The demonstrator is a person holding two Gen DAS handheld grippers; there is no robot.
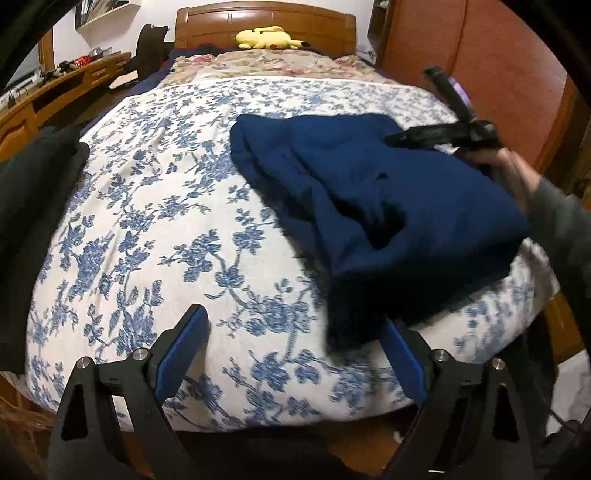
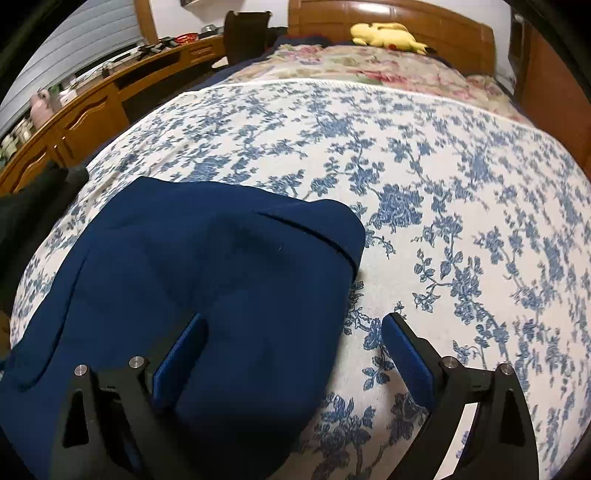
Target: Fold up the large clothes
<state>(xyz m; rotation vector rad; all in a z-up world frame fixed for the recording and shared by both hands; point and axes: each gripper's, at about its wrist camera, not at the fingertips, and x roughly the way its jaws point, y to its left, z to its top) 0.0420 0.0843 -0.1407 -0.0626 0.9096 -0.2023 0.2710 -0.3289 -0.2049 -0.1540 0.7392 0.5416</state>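
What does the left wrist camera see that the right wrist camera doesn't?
Only the left wrist view shows the person's right hand holding the right gripper over the blue garment, and a shelf on the wall. Only the right wrist view shows the pink bottle on the wooden desk, and the right gripper open from behind. Both show the garment, the floral bedspread, the yellow plush toy and the headboard.

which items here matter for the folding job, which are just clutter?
Job:
navy garment, lying bunched on the floral bedspread
left gripper, open
right gripper, open over the garment's edge

Lying about:
yellow plush toy by the headboard
black clothing at the bed's left edge
wooden desk with small items
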